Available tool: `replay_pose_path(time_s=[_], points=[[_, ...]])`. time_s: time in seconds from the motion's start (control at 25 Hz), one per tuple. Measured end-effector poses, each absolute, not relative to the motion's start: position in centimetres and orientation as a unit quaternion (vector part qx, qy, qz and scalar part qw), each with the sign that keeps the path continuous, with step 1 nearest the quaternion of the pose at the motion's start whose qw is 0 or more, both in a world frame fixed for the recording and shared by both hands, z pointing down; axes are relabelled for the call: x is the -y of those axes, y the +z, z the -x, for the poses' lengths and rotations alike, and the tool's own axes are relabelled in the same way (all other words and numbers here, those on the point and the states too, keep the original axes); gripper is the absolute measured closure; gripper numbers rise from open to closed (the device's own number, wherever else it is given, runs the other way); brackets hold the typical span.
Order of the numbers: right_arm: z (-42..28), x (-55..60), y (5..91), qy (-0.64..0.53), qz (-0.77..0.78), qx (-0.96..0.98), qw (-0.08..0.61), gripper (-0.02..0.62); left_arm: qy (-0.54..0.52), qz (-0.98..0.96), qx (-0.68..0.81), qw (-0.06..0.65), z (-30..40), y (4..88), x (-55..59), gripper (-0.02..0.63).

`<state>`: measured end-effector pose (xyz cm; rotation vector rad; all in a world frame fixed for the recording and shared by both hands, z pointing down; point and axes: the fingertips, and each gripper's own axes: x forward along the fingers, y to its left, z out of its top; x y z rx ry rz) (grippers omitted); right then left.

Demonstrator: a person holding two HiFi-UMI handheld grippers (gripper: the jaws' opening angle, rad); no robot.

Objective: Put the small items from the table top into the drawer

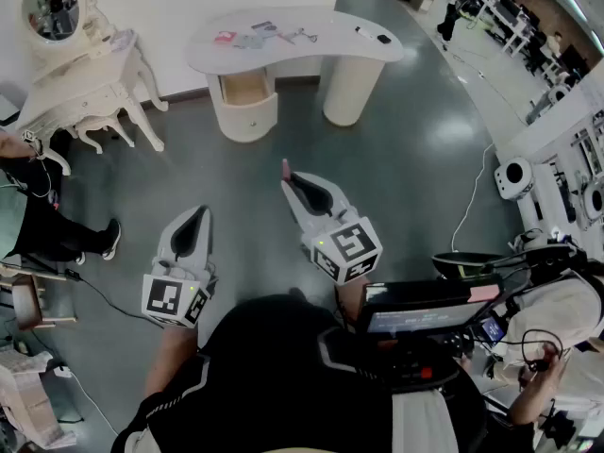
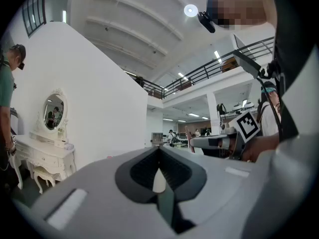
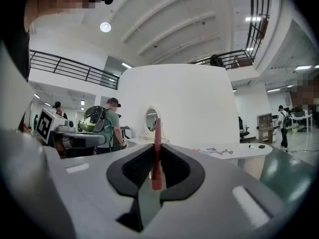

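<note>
**Pink stick pinched in the right gripper, well short of the counter**

Right gripper (image 3: 157, 147) is clamped on a thin pink stick (image 3: 157, 156) that rises past its tips, and it points toward the counter (image 1: 283, 53). Left gripper (image 2: 159, 152) is held beside it with its jaws together and nothing between them. Bare grey floor (image 1: 396, 159) separates both from the curved white counter. Its drawer (image 1: 243, 89) is open under the left end, and small items (image 1: 257, 36) lie on top. A dressing table (image 1: 85, 78) stands far left, and a screen (image 1: 425, 315) sits close on the right.
</note>
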<state>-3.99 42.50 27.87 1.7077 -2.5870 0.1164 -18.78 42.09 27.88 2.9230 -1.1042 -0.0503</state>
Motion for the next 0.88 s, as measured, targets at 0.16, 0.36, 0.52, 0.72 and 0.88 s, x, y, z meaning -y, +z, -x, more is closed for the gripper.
replay_pose_path(time_s=[0.16, 0.36, 0.52, 0.72, 0.88], points=[[3.5, -42.7, 27.9, 0.037, -0.553, 0.832, 0.019, 0.548, -0.015, -0.935, 0.353, 0.008, 18.4, 27.9, -42.4, 0.606], [3.6, -42.8, 28.0, 0.029, -0.553, 0.832, 0.025, 0.548, -0.012, -0.934, 0.357, 0.007, 18.7, 28.1, -42.5, 0.606], [4.0, -42.5, 28.2, 0.034, -0.554, 0.832, 0.023, 0.548, -0.01, -0.933, 0.359, 0.009, 19.2, 28.4, -42.3, 0.606], [5.1, -42.4, 27.9, 0.024, -0.549, 0.835, 0.02, 0.546, -0.005, -0.932, 0.363, 0.016, 20.2, 28.8, -41.9, 0.606], [6.2, -41.5, 27.6, 0.025, -0.55, 0.835, 0.013, 0.546, -0.006, -0.932, 0.362, 0.02, 21.5, 29.1, -41.0, 0.606]])
